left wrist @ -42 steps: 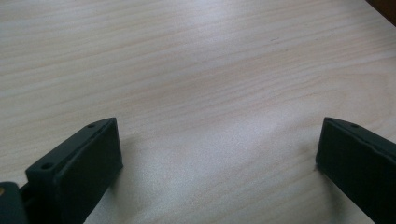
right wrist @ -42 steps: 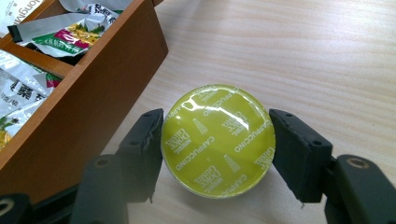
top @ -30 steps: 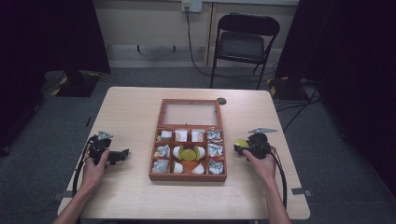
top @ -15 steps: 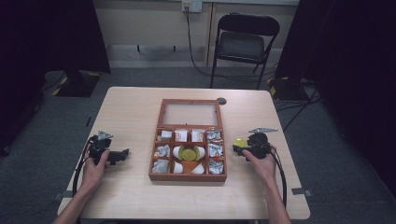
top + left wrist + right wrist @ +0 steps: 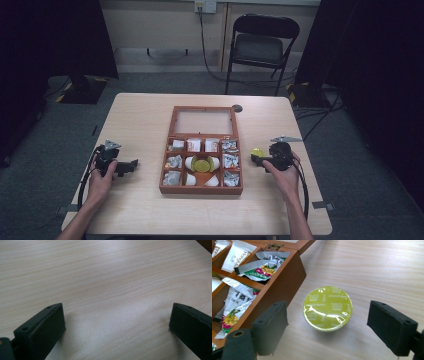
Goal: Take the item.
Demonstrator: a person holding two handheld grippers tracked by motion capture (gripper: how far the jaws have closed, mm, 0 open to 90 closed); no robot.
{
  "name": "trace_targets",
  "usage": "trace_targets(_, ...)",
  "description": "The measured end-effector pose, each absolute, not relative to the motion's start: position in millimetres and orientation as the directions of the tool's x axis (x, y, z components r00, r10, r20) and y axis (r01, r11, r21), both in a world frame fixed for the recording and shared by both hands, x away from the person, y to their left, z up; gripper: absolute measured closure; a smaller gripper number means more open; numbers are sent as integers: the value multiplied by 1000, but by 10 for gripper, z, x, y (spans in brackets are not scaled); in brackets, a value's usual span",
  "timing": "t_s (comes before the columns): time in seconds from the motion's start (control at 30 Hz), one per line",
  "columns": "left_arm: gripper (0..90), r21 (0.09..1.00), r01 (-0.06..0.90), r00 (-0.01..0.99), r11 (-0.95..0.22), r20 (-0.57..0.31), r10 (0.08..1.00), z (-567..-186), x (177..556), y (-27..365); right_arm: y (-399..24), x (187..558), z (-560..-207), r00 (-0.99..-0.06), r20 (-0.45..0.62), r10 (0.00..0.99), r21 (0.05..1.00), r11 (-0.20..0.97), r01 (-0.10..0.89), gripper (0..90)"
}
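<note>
A yellow-green foil-topped coffee capsule (image 5: 327,308) stands on the table just right of the wooden compartment box (image 5: 287,280). My right gripper (image 5: 328,315) is open. Its jaws have just been opening and stand on either side of the capsule without touching it. In the high view the capsule (image 5: 258,151) sits between the box (image 5: 201,189) and my right gripper (image 5: 256,158). A second yellow-green capsule (image 5: 202,164) lies in the box's middle compartment. My left gripper (image 5: 134,165) rests left of the box. It (image 5: 116,312) is open over bare wood.
Foil packets (image 5: 259,268) fill the box's side compartments. The box's glass lid (image 5: 203,121) lies open flat toward the far side. A small dark disc (image 5: 237,108) sits beyond it. A folding chair (image 5: 262,47) stands behind the table. Cables trail from both grippers.
Both hands and the box keep their places. Any widening of the right jaws is too small to make out in the high view.
</note>
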State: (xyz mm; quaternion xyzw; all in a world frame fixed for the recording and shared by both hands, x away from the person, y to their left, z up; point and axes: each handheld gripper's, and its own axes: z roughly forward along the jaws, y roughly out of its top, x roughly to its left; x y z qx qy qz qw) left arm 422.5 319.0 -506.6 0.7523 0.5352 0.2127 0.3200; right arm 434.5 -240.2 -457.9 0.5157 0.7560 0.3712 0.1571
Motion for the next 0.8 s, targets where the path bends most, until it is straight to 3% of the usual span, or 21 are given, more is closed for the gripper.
trace_targets(0.8, 0, 710, 668, 337, -223, -22, 941, -5066, 4226, 3190, -2659, 3951, -4410, -376, 116, 920, 743, 171, 647, 181)
